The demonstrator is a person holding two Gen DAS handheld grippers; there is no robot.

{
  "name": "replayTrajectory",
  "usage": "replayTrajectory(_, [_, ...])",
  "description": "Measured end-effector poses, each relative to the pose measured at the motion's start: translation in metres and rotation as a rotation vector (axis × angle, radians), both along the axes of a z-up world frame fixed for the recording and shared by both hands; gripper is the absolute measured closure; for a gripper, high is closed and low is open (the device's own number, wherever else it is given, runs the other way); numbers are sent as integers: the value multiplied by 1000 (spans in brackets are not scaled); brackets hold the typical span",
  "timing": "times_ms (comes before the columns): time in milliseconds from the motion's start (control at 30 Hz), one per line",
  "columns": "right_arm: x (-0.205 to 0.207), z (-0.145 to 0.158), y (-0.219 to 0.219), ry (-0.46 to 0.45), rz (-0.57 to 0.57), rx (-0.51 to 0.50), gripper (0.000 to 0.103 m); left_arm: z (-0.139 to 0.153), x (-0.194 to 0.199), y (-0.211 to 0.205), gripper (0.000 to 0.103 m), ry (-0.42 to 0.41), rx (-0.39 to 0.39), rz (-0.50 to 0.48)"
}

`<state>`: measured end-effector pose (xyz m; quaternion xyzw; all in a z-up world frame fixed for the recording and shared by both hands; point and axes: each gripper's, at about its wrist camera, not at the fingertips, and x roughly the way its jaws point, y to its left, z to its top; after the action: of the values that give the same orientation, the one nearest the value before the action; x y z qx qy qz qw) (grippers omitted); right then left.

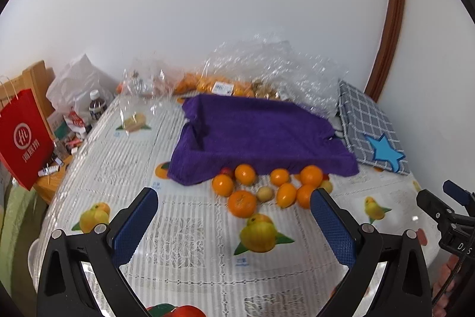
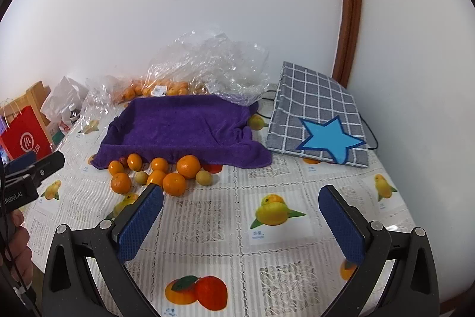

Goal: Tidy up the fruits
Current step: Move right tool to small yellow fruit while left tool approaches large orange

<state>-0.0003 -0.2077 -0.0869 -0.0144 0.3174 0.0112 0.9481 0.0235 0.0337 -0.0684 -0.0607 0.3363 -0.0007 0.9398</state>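
Several loose oranges (image 1: pixel 242 203) (image 2: pixel 174 184) and small yellowish fruits (image 1: pixel 264 194) (image 2: pixel 203 177) lie on the table in front of a tray lined with a purple towel (image 1: pixel 255 135) (image 2: pixel 181 127). The tray holds nothing I can see. My left gripper (image 1: pixel 234 199) is open and empty, just short of the fruit pile. My right gripper (image 2: pixel 241 198) is open and empty, to the right of the pile, over the tablecloth. Each gripper shows at the edge of the other's view.
A clear plastic bag with more oranges (image 1: pixel 225 85) (image 2: pixel 166 88) sits behind the tray. A grey checked box with a blue star (image 1: pixel 374 135) (image 2: pixel 320 127) stands at the right. A red paper bag (image 1: pixel 23 135) and bottles sit off the table's left edge. The tablecloth (image 2: pixel 207 219) has printed fruit pictures.
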Motion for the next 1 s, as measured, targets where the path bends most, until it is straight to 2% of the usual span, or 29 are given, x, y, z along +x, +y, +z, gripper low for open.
replayTrajectory(167, [19,-26,7,48,25,10,0,-30,13,14,1,58,-31,17])
replayTrajectory(267, [36,-46,11,117,52,44,4,-46,19,20,2,85,-37,24])
replayTrajectory(333, [45,-60,15,156,63,48,16,-58,23,25,8,107,-40,32])
replayTrajectory(500, [62,-90,28,207,86,15,33,-83,32,38,19,151,-80,30])
replayTrajectory(633, [75,-104,32,215,113,39,48,-95,36,43,29,154,-138,-18])
replayTrajectory(767, [90,-107,20,191,113,103,49,-102,42,37,34,150,-118,-49])
replayTrajectory(833, [99,-107,17,189,135,127,50,-105,46,35,40,156,-116,-62])
replayTrajectory(933, [112,-108,19,193,174,122,51,-109,51,32,50,182,-174,-94])
replayTrajectory(1000, [121,-112,21,206,197,106,55,-110,53,29,50,177,-194,-107])
